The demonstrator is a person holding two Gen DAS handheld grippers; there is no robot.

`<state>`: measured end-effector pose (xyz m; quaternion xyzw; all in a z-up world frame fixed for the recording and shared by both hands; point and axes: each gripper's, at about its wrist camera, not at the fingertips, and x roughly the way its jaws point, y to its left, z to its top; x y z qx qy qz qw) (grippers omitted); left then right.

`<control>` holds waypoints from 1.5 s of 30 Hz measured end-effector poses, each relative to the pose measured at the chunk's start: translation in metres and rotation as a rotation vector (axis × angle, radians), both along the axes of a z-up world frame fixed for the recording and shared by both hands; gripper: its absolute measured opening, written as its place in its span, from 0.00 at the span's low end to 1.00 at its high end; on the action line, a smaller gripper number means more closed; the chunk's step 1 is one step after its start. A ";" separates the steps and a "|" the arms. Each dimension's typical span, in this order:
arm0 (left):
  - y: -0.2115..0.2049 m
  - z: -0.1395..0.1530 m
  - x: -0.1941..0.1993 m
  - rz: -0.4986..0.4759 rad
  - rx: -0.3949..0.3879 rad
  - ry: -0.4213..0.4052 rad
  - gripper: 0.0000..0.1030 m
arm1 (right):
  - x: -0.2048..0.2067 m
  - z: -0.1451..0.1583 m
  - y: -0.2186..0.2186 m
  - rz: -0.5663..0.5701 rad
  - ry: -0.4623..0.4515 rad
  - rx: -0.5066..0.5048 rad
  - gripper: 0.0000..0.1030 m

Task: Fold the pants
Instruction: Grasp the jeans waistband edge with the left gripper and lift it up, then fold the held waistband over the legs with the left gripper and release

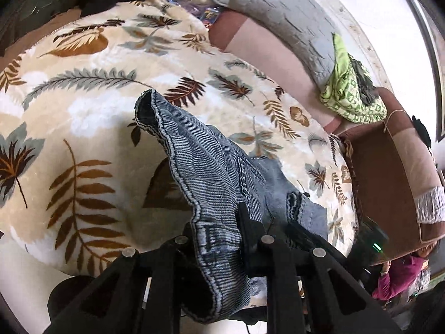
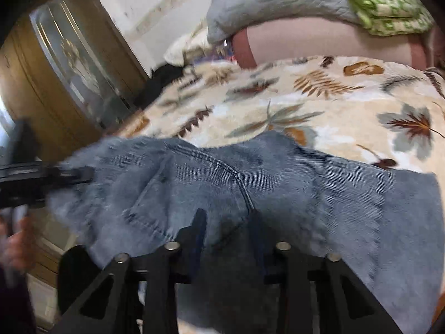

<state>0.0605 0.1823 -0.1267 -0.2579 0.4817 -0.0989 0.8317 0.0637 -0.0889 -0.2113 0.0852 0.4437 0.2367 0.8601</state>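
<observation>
Draping from both clamped tools, left gripper (image 1: 222,231) and right gripper (image 2: 226,222): jeans (image 2: 278,189).

Soft daylight lit both views evenly. The left wrist picture was sharp, its wall (image 1: 389,36) overexposed. The right wrist picture was smeared by motion blur, worst over the cabinet (image 2: 64,83). Fisheye curvature bent every edge.
</observation>
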 end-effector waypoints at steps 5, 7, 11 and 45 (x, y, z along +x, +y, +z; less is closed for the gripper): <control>-0.010 0.012 -0.007 -0.030 0.040 -0.025 0.18 | 0.010 -0.016 0.014 0.017 0.063 -0.050 0.21; -0.018 0.020 -0.008 -0.047 0.059 -0.037 0.18 | 0.003 -0.005 -0.003 0.010 0.053 0.028 0.21; -0.046 0.042 -0.010 -0.107 0.106 -0.081 0.18 | -0.026 0.025 -0.076 -0.089 -0.050 0.110 0.21; -0.257 0.041 0.032 -0.433 0.244 -0.106 0.18 | -0.065 0.038 -0.263 -0.450 -0.171 0.210 0.22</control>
